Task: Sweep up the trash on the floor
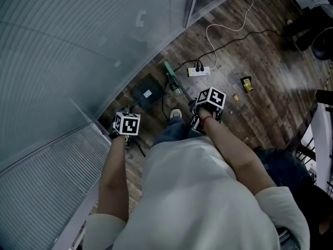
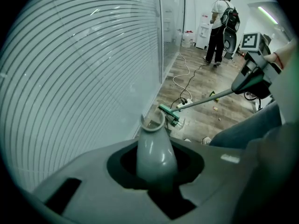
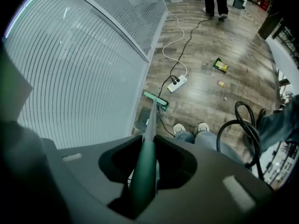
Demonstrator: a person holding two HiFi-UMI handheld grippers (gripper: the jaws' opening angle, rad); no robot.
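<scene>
**Desk:** What's in front of you?

**Operator:** A brown wood-plank floor point(image 1: 270, 87) with a frosted, ribbed glass wall point(image 1: 78, 46) running along its 9 o'clock side. I have the flat dark grey dustpan point(image 1: 147, 92) down at the foot of that wall. My left gripper point(image 2: 156, 164) is clamped on its pale grey plastic handle point(image 2: 155, 150).

**Desk:** And the broom?

**Operator:** My right gripper point(image 3: 145, 171) is closed round the long green-handled broom point(image 3: 148, 125). Its green head point(image 3: 156, 99) sits on the floor just beside the dustpan, near a white power strip point(image 3: 177, 83) and its cables.

**Desk:** Where's the trash?

**Operator:** In the head view it's at about 3 o'clock from the broom head, and well apart from it. There's a yellow-green crumpled wrapper point(image 1: 246, 83), then a small orange scrap point(image 1: 235, 98) nearer my feet. The right gripper view also shows a tiny pale crumb point(image 3: 225, 98).

**Desk:** Progress?

**Operator:** I'd say it's barely begun. I have both tools in hand, but I see nothing in the pan and every piece is loose on the planks. What's left is reaching them past the cables, gathering them and brushing them in.
</scene>
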